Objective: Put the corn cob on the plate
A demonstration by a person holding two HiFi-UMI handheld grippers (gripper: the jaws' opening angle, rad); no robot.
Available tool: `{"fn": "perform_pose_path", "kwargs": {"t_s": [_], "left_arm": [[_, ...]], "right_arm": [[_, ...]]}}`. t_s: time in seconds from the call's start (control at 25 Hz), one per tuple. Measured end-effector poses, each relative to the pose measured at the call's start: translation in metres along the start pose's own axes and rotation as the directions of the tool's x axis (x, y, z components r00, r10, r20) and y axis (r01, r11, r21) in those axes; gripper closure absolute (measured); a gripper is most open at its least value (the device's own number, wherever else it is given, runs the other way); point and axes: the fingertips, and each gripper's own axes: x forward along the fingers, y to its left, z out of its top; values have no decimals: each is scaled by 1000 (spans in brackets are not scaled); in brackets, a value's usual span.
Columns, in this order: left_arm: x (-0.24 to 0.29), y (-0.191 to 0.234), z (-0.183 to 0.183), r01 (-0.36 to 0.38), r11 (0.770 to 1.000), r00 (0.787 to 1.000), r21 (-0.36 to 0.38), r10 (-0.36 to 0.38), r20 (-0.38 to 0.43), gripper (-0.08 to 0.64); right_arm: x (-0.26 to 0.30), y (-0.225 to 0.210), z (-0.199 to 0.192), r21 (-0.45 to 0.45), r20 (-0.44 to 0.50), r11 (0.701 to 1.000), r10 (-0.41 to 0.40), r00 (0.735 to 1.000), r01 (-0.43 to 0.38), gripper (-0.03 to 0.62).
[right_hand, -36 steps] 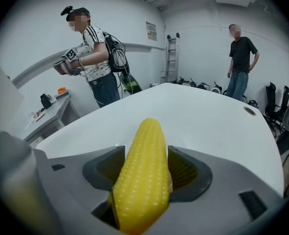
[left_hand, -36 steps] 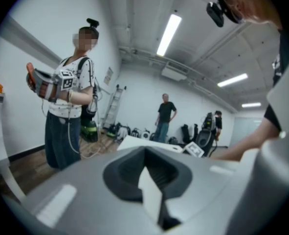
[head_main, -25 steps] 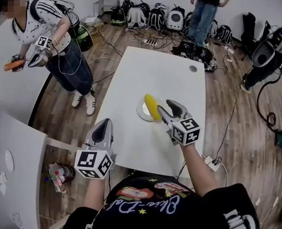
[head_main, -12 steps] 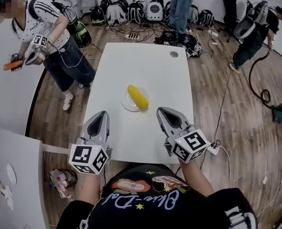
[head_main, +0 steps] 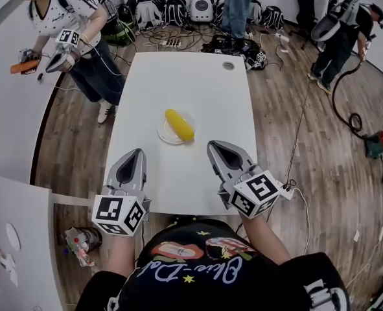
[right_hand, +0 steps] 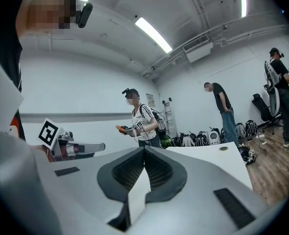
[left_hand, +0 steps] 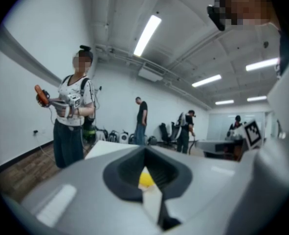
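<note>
we are in what looks like a robotics lab or data-collection room, not a home. we see a bare white table (head_main: pixel 178 89) on a wood floor (head_main: pixel 295 141), a row of backpacks (head_main: pixel 201 8) along the wall and cables (head_main: pixel 162 37) trailing over the boards. strip lights (left_hand: pixel 146 33) hang under an exposed ceiling, and a standing person (head_main: pixel 74 11) holds a tool (head_main: pixel 65 54) with a square marker cube.

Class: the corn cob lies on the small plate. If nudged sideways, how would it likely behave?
The corn cob looks rounded and long, so it would probably roll. The plate looks shallow and barely wider than the cob, so it might roll onto the table. Its straight shape suggests stiffness.
</note>
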Motion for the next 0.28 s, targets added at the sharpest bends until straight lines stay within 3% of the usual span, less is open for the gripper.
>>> {"fn": "perform_pose_path", "kwargs": {"t_s": [0.28], "left_arm": [[5,-5,0,-2,1000,1000,-11,2,-1,568]], "right_arm": [[-1,-6,0,4,-8,1000,10,1000,-10,575]]}}
